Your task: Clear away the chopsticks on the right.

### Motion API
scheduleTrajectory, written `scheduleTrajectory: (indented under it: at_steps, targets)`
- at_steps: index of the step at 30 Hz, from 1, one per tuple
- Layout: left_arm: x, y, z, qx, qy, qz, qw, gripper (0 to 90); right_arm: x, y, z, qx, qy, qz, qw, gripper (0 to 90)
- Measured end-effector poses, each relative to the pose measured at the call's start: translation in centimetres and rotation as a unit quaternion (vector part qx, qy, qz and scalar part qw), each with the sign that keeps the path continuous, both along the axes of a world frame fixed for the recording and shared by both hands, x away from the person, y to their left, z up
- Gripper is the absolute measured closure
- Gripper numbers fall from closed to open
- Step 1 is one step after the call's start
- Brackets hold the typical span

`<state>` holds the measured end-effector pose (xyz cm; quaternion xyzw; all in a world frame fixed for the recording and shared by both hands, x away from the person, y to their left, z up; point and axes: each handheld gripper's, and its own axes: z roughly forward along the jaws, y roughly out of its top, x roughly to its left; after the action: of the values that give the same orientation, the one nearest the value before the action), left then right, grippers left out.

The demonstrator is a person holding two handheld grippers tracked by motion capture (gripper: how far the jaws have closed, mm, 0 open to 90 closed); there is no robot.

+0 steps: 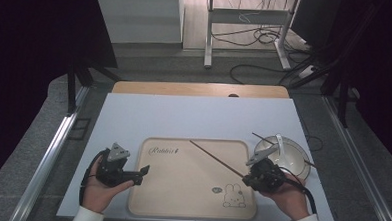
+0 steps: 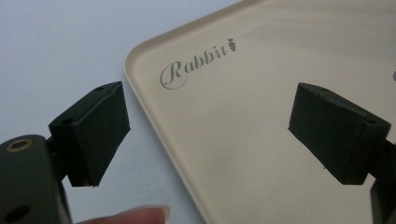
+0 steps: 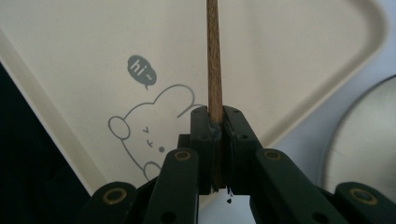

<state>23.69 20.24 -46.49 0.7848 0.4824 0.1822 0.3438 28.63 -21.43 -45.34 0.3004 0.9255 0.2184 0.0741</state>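
Your right gripper (image 3: pixel 215 122) clamped a thin brown wooden chopstick (image 3: pixel 214 56) at frame centre — poised above the beige tray (image 1: pixel 152 198) for placing; your left gripper (image 2: pixel 210 135) waited, jaws apart — empty.

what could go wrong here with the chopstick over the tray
The right gripper pinches the chopstick only at its end, so it could pivot or slip onto the tray. A second chopstick and a spoon rest in the bowl by that hand; a bump may tip them out.
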Motion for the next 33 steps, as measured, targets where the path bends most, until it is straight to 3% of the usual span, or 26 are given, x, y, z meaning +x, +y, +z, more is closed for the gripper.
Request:
scheduleTrajectory:
  at_steps: [7, 16, 18, 21, 24, 28, 33]
  targets:
    - [-0.1, 0.0, 0.0, 0.000, 0.000, 0.000, 1.0000, 12.2, -0.2, 1.2, -2.6, -0.035, 0.033, -0.003, 0.9989, 82.9]
    - [0.0, -0.2, -0.2, 0.004, 0.002, -0.001, 1.0000, 12.2, -0.2, 1.6, -3.3, -0.060, 0.027, 0.004, 0.9978, 78.9]
    - [0.0, -0.1, -0.2, 0.004, 0.003, -0.001, 1.0000, 12.2, -0.3, 1.6, -3.0, -0.059, 0.019, 0.008, 0.9981, 71.5]
    - [0.0, -0.1, -0.2, 0.005, 0.002, -0.002, 1.0000, 12.2, -0.5, 1.4, -1.4, -0.032, -0.017, 0.010, 0.9993, 55.7]
    - [0.0, 0.0, -0.2, 0.005, 0.001, -0.002, 1.0000, 12.2, -0.4, 0.6, 0.8, 0.015, -0.036, -0.006, 0.9992, 44.4]
    - [0.0, 0.0, -0.2, 0.005, 0.002, -0.001, 1.0000, 12.2, -0.4, -1.5, 3.6, 0.055, -0.058, -0.019, 0.9966, 37.2]
    - [0.0, 0.0, -0.3, 0.008, 0.003, -0.001, 1.0000, 12.2, 0.0, -4.9, 6.1, 0.081, -0.081, -0.041, 0.9926, 35.7]
